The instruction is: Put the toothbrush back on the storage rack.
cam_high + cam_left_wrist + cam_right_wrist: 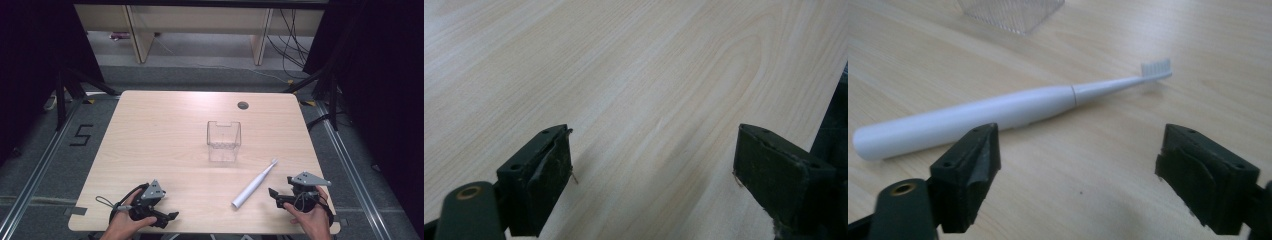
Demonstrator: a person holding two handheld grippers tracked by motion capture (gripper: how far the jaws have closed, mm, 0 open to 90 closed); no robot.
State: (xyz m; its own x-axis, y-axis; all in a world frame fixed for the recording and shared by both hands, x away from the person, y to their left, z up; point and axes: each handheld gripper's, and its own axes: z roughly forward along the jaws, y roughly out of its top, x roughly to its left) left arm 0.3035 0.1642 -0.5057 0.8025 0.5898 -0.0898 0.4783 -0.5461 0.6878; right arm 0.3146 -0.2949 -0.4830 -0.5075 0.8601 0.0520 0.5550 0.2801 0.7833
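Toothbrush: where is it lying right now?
High view: the white toothbrush lies flat on the table's right-front part, between the clear container and the right gripper, brush head toward the container.

Even overhead light brightens the pale wooden table (165, 145), glare whitening its far edge; surroundings stay dark, shadows soft, and both gripper views look slightly blurred

obstacles: clear box (223, 141), toothbrush (254, 184) | table (160, 135) left half apparently free

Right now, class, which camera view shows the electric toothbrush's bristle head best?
The right gripper view: the electric toothbrush lies close, its white bristles distinct. The high view shows the whole toothbrush small, lying beside the clear container, its bristles blurred. The left gripper view shows bare tabletop.
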